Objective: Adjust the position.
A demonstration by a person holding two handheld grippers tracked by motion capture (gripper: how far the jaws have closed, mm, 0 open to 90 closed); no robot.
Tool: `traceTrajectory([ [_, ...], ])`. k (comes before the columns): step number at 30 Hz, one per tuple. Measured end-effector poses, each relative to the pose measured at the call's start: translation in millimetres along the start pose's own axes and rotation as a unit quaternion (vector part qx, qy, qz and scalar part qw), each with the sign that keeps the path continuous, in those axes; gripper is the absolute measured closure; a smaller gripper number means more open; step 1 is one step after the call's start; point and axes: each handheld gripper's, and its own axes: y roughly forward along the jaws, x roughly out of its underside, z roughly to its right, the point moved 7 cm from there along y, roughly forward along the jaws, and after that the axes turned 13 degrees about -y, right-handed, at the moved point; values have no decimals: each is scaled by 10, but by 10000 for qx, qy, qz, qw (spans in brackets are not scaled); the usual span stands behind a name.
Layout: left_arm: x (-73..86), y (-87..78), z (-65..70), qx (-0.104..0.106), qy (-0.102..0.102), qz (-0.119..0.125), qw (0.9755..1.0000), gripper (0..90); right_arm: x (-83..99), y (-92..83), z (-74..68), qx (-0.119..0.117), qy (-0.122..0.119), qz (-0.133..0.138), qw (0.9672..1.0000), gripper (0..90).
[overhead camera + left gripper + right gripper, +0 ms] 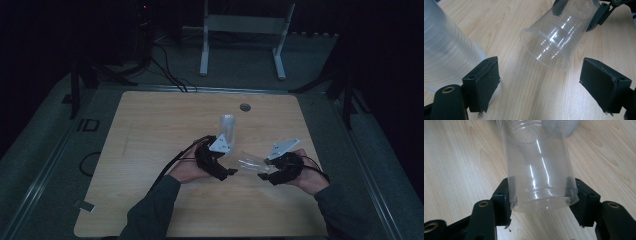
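the step in hand looks like pulling one clear cup off a stack and setting it aside. nearest the person, the right gripper (541, 202) is clamped on the base of the cup (539, 170), which lies tilted, its mouth pointing toward the stack (227, 127). the left gripper (541, 82), just on the person's side of the stack, has its jaws apart with nothing between them; the stack stands upright on the table (150, 130) beside its left jaw. the cup hangs clear of the stack, near it. next, i judge, the cup must be turned upright and set down away from the stack. it is thin, see-through plastic, ribbed, easily crushed.
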Motion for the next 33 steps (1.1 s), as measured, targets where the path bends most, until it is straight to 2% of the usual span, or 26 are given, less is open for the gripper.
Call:
traceTrajectory([
  [4, -9, 1, 8, 31, 0, 35, 10000, 151, 9, -17, 16, 78, 43, 100, 9999, 418],
  [9, -22, -10, 9, 181, -79, 118, 9997, 153, -3, -42, 25, 136, 82, 245, 9996, 418],
  [18, 21, -2, -13, 244, -184, 171, 9994, 156, -25, -79, 53, 249, 131, 379, 9989, 418],
  [26, 2, -16, -30, 325, -292, 335, 9985, 186, -62, -115, 79, 370, 251, 711, 9965, 418],
  [33, -3, -20, -25, 388, -316, 369, 9981, 186, -84, -110, 77, 414, 283, 844, 9952, 418],
])
